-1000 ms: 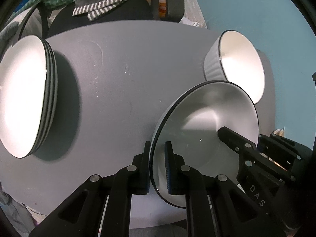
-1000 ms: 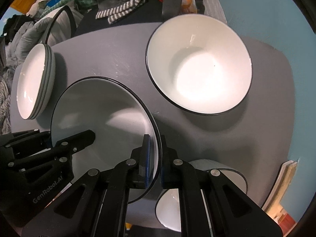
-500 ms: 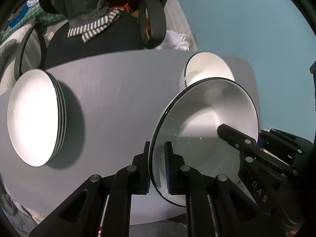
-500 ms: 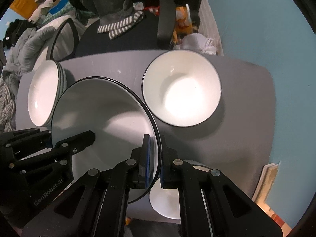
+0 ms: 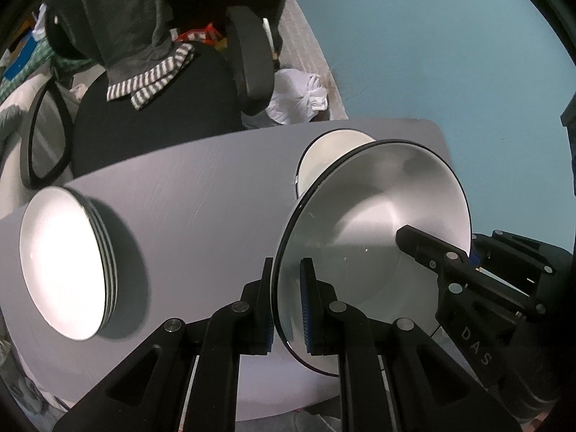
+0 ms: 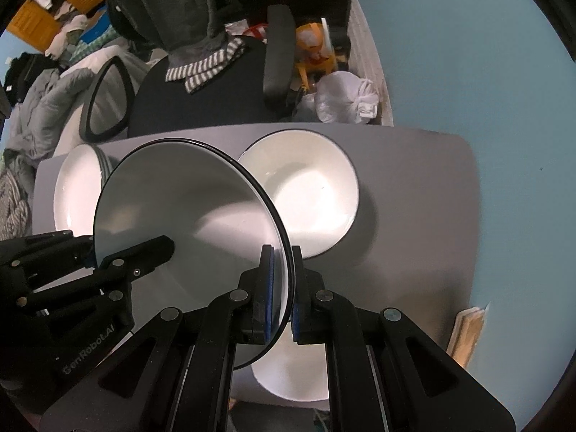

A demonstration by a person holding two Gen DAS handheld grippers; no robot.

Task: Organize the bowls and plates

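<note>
I hold one wide, shallow bowl (image 5: 374, 237) between my two grippers, lifted above the grey table (image 5: 201, 194). It is smooth and glossy, white inside with a thin black rim, and tilted so its hollow faces the cameras.

My left gripper (image 5: 288, 306) is clamped on the bowl's rim at 6 o'clock in the left wrist view, blue pads pressed on either side of the edge. My right gripper (image 6: 280, 298) is clamped the same way on the opposite rim, at 6 o'clock in its own view. Each gripper shows as a black jointed shape in the other's camera, at 4 o'clock and at 8 o'clock.

On the matte table, a stack of plates (image 5: 68, 266) sits at 9 o'clock in the left view, white with thin dark edges; I cannot count them surely. A second bowl (image 6: 306, 194) rests at 12 o'clock in the right view, its left side hidden behind the held bowl. A third bowl (image 6: 288, 381) lies at 6 o'clock, mostly covered by my right gripper's fingers.

Beyond the table stands a black office chair (image 6: 201, 93) draped with a striped cloth (image 6: 205, 66), beside a white plastic bag (image 6: 345, 97). The floor is flat teal.
</note>
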